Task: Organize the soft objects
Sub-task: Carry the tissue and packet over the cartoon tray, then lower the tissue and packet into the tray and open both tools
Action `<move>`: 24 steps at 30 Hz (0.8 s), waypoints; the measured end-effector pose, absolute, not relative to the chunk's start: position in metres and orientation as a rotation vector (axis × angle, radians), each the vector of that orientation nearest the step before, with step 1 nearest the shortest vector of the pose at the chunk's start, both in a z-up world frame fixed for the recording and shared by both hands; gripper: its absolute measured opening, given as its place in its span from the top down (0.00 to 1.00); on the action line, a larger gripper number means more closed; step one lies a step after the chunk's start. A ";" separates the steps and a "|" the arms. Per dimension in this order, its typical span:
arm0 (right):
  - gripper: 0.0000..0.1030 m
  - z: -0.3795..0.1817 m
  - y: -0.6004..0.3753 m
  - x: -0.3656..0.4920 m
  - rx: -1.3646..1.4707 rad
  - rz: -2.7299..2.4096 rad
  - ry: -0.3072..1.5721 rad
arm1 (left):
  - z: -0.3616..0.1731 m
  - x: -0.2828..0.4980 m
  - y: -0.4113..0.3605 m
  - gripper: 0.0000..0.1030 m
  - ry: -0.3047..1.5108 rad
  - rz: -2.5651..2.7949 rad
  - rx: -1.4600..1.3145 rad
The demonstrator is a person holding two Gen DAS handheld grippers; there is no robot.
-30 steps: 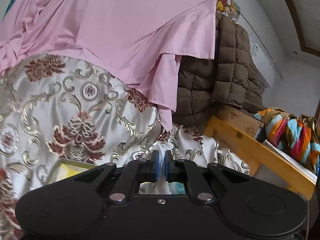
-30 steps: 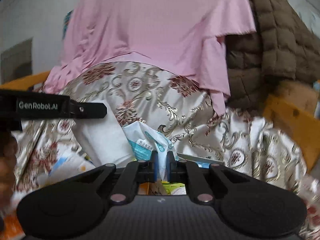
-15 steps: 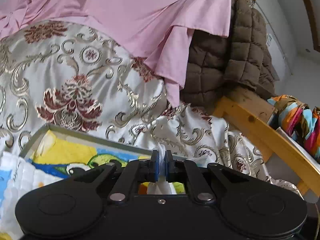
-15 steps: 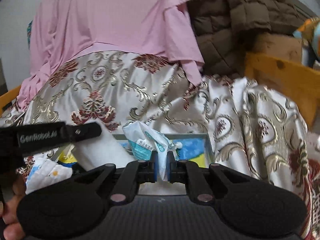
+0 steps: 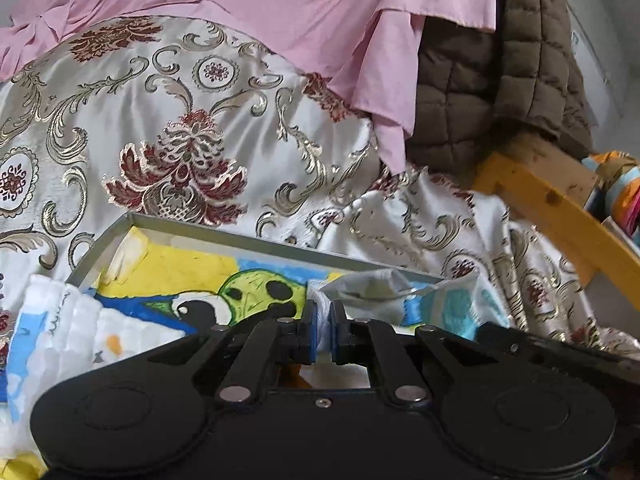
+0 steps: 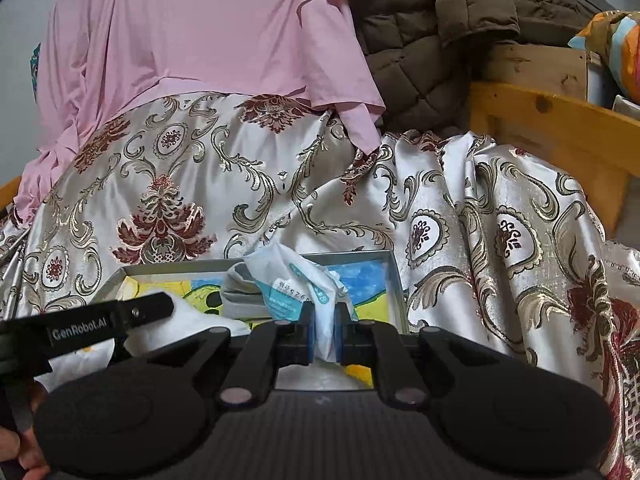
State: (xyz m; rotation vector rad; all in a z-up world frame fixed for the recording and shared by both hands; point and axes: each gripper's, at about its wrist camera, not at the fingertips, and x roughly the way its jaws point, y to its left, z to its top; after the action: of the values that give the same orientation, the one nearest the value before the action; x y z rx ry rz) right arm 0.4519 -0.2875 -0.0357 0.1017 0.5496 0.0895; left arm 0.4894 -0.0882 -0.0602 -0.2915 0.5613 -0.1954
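A shallow grey-rimmed tray (image 5: 240,236) with a bright cartoon picture on its floor lies on a silver brocade cloth (image 5: 180,152). My left gripper (image 5: 323,330) is shut on a white soft pad (image 5: 322,312) low over the tray. A white quilted item with blue and yellow print (image 5: 60,328) lies at the tray's left end. My right gripper (image 6: 324,334) is shut on a crumpled white packet with a teal label (image 6: 296,284), above the tray (image 6: 360,256). A grey-white soft item (image 6: 240,296) sits just behind it. The left gripper's finger (image 6: 140,312) shows at the left of the right wrist view.
A pink cloth (image 5: 280,12) drapes over the brocade at the back. A brown quilted jacket (image 5: 500,80) hangs at the right, above a yellow wooden frame (image 5: 540,200). A multicoloured cloth (image 5: 624,192) lies beyond the frame. A hand (image 6: 16,448) shows at the lower left.
Both grippers have come down and tipped toward the tray, which now fills the lower middle of both views. Each still grips its item.
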 end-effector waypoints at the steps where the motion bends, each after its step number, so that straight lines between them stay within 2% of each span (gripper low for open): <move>1: 0.89 -0.036 -0.287 0.452 0.100 0.088 0.552 | -0.061 0.490 -0.088 0.94 0.567 -0.192 -0.287; 8: 0.84 -0.038 -0.287 0.457 0.089 0.083 0.575 | -0.060 0.490 -0.094 0.87 0.596 -0.158 -0.212; 13: 0.79 -0.038 -0.284 0.462 0.085 0.102 0.592 | -0.060 0.491 -0.086 0.77 0.616 -0.133 -0.219; 15: 0.72 -0.037 -0.280 0.463 0.077 0.111 0.594 | -0.060 0.490 -0.082 0.76 0.618 -0.137 -0.231; 16: 0.70 -0.036 -0.278 0.462 0.069 0.115 0.593 | -0.059 0.490 -0.081 0.73 0.618 -0.139 -0.235; 20: 0.51 -0.031 -0.271 0.457 0.031 0.124 0.567 | -0.056 0.484 -0.077 0.59 0.598 -0.131 -0.239; 24: 0.34 -0.023 -0.272 0.450 0.040 0.116 0.543 | -0.049 0.478 -0.076 0.51 0.579 -0.115 -0.234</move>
State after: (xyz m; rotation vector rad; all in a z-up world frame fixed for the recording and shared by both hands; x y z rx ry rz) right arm 0.4505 -0.2715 -0.0227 0.0403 0.5430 0.1156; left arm 0.4779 -0.0758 -0.0492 -0.2338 0.5794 -0.1146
